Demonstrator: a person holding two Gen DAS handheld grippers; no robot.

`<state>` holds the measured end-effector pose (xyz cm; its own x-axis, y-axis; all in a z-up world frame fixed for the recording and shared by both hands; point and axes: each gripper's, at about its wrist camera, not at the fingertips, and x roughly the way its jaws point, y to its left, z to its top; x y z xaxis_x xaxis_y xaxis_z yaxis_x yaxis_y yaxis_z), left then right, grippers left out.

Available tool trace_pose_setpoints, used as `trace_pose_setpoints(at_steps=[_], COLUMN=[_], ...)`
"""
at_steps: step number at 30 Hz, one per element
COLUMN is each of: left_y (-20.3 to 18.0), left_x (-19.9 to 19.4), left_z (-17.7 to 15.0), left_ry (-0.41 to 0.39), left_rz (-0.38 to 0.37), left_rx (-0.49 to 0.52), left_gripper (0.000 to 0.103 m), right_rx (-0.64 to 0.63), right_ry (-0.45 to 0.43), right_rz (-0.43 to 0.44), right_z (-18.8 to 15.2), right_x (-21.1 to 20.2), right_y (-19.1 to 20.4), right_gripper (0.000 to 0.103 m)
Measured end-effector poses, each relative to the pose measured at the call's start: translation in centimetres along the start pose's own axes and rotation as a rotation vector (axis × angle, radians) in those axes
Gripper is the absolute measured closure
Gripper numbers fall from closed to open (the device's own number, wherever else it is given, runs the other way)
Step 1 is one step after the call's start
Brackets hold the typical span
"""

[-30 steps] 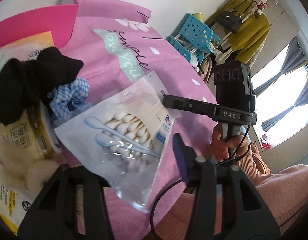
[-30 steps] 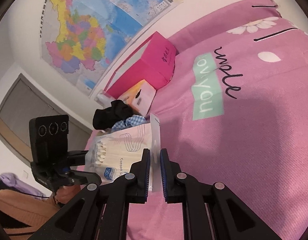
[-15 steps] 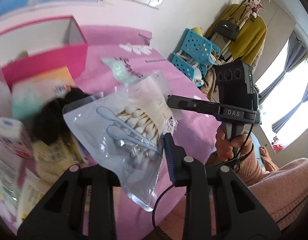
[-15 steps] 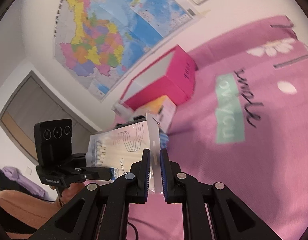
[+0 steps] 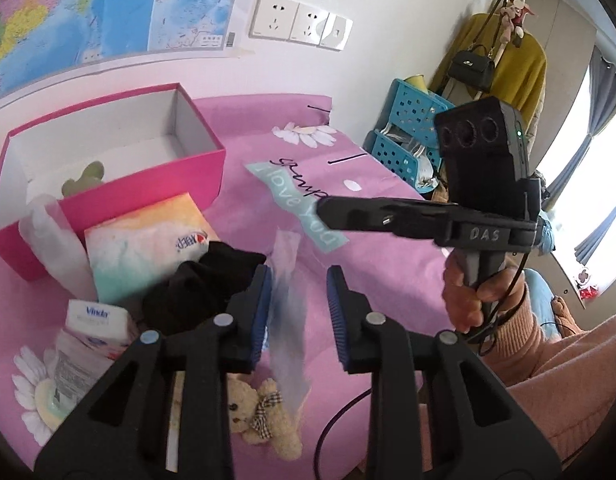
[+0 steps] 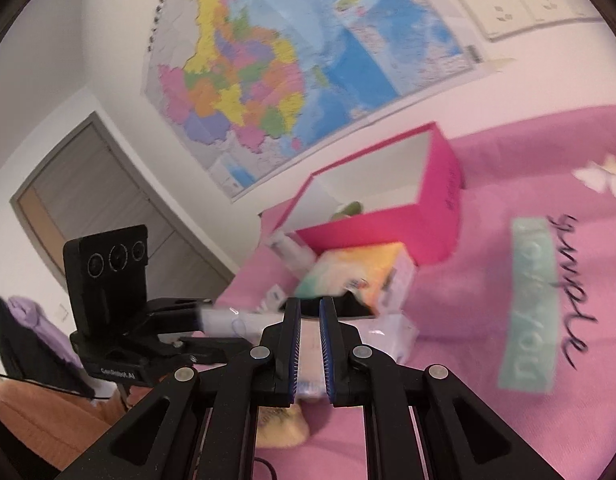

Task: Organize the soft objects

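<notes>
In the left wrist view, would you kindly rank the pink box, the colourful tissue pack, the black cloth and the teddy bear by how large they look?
1. pink box
2. colourful tissue pack
3. black cloth, partly hidden by the gripper, so unsure against the pack
4. teddy bear

A bedroom in a home. A bed covered with a pink sheet (image 5: pixel 236 128) printed with daisies and lettering fills the scene. On the white wall behind hang a colourful map (image 6: pixel 268 60) and power sockets (image 5: pixel 300 22). Beside the bed stand blue plastic baskets (image 5: pixel 407 136) and a coat rack with a mustard coat (image 5: pixel 515 68) and black handbag (image 5: pixel 467 66). A curtained window (image 5: pixel 579 168) glows at right; a door (image 6: pixel 88 192) shows at left.
</notes>
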<state>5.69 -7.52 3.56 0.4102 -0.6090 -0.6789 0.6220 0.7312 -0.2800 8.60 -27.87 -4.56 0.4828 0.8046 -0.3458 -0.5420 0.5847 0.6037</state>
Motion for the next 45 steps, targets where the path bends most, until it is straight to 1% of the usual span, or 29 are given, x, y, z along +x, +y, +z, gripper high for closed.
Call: trace_pose_setpoints(at_steps=[2, 5, 6, 7, 8, 9, 11, 13, 16, 17, 18, 19, 21, 23, 24, 25, 26, 27, 28, 29, 30, 31, 35, 38, 41, 45], left_y=[0.5, 1.2, 1.5, 1.8, 2.2, 2.5, 3.1, 3.7, 4.0, 4.0, 4.0, 3.9, 3.8, 3.7, 3.8, 3.9, 4.0, 3.9, 3.9, 3.9, 4.0, 4.0, 3.5, 3.6, 4.4, 5.3], left_x=[0.4, 0.4, 0.4, 0.4, 0.4, 0.4, 0.2, -0.2, -1.2, -1.5, -1.9, -2.2, -2.8, -3.0, -2.9, -2.6, -2.2, -1.6, -0.9, -0.6, -0.5, -0.6, -1.6, -1.8, -1.6, -1.6], left_z=[-0.1, -0.7, -1.1, -1.4, -1.8, -1.9, -2.3, -2.8, -3.6, -4.0, -4.6, -5.0, -6.0, -6.9, -7.4, -7.8, -8.2, -8.5, -8.8, -8.9, -8.9, -8.8, -7.6, -7.2, -7.3, -7.3], left_ry=[0.007, 0.01, 0.014, 0.019, 0.023, 0.024, 0.021, 0.011, -0.005, -0.006, -0.006, -0.004, 0.005, 0.019, 0.031, 0.043, 0.062, 0.085, 0.102, 0.109, 0.103, 0.094, 0.056, 0.05, 0.055, 0.056], left_rz=[0.023, 0.024, 0.022, 0.026, 0.032, 0.036, 0.037, 0.038, 0.052, 0.057, 0.07, 0.084, 0.11, 0.12, 0.118, 0.106, 0.093, 0.098, 0.112, 0.101, 0.081, 0.071, 0.063, 0.081, 0.056, 0.048], left_rx=[-0.01, -0.033, -0.04, -0.05, -0.063, -0.072, -0.095, -0.123, -0.144, -0.147, -0.151, -0.155, -0.164, -0.168, -0.178, -0.194, -0.208, -0.21, -0.216, -0.229, -0.245, -0.249, -0.214, -0.198, -0.228, -0.246], left_gripper=[0.073, 0.073, 0.073, 0.073, 0.073, 0.073, 0.071, 0.064, 0.062, 0.06, 0.056, 0.051, 0.05, 0.05, 0.05, 0.05, 0.05, 0.061, 0.078, 0.078, 0.081, 0.083, 0.084, 0.084, 0.084, 0.084], right_rx=[-0.02, -0.01, -0.001, 0.014, 0.036, 0.054, 0.065, 0.076, 0.059, 0.061, 0.061, 0.058, 0.047, 0.045, 0.042, 0.039, 0.039, 0.044, 0.051, 0.052, 0.05, 0.05, 0.023, 0.0, 0.011, 0.012], right_ry=[0.012, 0.04, 0.041, 0.04, 0.038, 0.038, 0.042, 0.076, 0.132, 0.15, 0.164, 0.177, 0.206, 0.225, 0.233, 0.234, 0.233, 0.23, 0.224, 0.218, 0.215, 0.21, 0.197, 0.18, 0.167, 0.168], right_rz=[-0.001, -0.034, -0.056, -0.079, -0.089, -0.103, -0.127, -0.109, -0.109, -0.102, -0.093, -0.085, -0.062, -0.047, -0.03, -0.032, -0.028, -0.024, -0.02, -0.022, -0.027, -0.026, -0.014, -0.014, -0.016, -0.016], right_z=[0.3, 0.2, 0.1, -0.1, -0.4, -0.9, -1.8, -2.7, -3.6, -3.8, -4.0, -4.1, -4.3, -4.5, -4.6, -4.6, -4.7, -4.7, -4.7, -4.7, -4.7, -4.7, -4.4, -3.9, -3.6, -3.6], right_x=[0.9, 2.2, 2.3, 2.2, 1.8, 1.5, 0.8, 0.8, 2.0, 2.6, 3.1, 3.9, 5.1, 6.0, 6.2, 6.4, 6.4, 6.4, 6.2, 6.0, 5.9, 5.6, 4.7, 4.4, 4.2, 4.4], right_y=[0.5, 0.1, -0.2, -0.8, -1.5, -2.2, -3.1, -3.7, -3.7, -3.9, -4.0, -4.0, -4.0, -4.0, -3.9, -3.9, -3.9, -4.0, -4.0, -4.0, -4.0, -3.9, -2.5, -1.5, -1.7, -1.5], right_gripper=[0.093, 0.092, 0.083, 0.064, 0.054, 0.039, 0.038, 0.038, 0.038, 0.038, 0.038, 0.038, 0.039, 0.05, 0.06, 0.068, 0.073, 0.082, 0.086, 0.088, 0.091, 0.092, 0.093, 0.093, 0.093, 0.093])
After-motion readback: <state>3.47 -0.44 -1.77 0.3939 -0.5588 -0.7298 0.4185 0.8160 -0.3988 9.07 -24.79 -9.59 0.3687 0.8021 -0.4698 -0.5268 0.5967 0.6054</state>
